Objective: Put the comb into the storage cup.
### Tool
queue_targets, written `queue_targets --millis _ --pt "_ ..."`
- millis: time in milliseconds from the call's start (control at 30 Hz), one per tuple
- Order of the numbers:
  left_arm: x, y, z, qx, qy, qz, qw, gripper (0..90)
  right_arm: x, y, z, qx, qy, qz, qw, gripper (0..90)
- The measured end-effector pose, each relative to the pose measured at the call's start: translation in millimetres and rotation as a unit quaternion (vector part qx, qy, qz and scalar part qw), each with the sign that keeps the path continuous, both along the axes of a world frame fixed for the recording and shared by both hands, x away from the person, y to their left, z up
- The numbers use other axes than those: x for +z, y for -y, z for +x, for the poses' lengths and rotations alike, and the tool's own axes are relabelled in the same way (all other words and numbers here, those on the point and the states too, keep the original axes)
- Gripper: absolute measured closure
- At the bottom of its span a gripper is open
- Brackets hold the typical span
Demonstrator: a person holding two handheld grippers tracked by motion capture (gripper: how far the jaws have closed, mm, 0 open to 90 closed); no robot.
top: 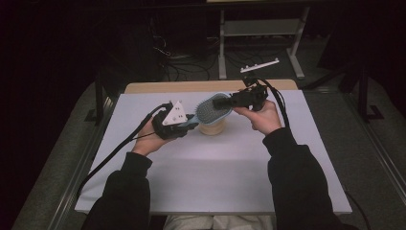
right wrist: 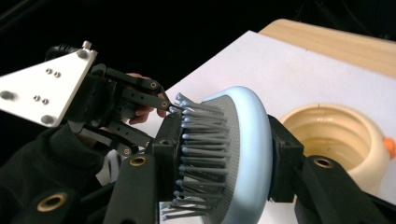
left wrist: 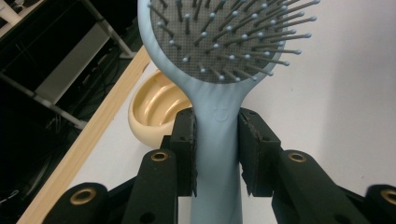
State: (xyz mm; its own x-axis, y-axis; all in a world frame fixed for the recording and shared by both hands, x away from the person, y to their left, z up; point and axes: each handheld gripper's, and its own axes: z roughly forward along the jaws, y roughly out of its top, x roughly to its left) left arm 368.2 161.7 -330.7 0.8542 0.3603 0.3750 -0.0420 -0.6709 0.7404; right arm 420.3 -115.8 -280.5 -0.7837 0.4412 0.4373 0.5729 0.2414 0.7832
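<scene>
The hairbrush (top: 209, 113) lies lengthwise between both grippers, above the bowl (top: 212, 128). The left gripper (left wrist: 217, 140) fingers clamp its handle; the right gripper (right wrist: 224, 158) fingers clench its head, bristles to back.

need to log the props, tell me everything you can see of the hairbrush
The hairbrush is pale blue plastic, with an oval head, a grey pad and ball-tipped grey bristles. It is held off the table, above a cream bowl. The left gripper clamps its handle; the right gripper is shut across the head, bristles to back.
</scene>
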Motion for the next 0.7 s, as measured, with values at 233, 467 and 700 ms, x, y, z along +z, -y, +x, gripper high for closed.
queue_targets --millis 233,467,700 --pt "8.3 -6.3 0.5 0.013 0.007 -0.021 0.9997 51.0 24.1 1.4 -3.6 -0.016 0.038 -0.011 0.9991 56.0" --pt "16.4 -13.9 1.7 0.002 -0.020 -0.058 0.9981 31.6 44.8 4.8 -1.5 -0.021 0.058 -0.014 0.9980 56.3" --pt "24.5 -21.8 3.9 -0.015 -0.043 -0.105 0.9934 19.6 65.1 9.5 -0.5 -0.034 0.079 -0.029 0.9959 56.1"
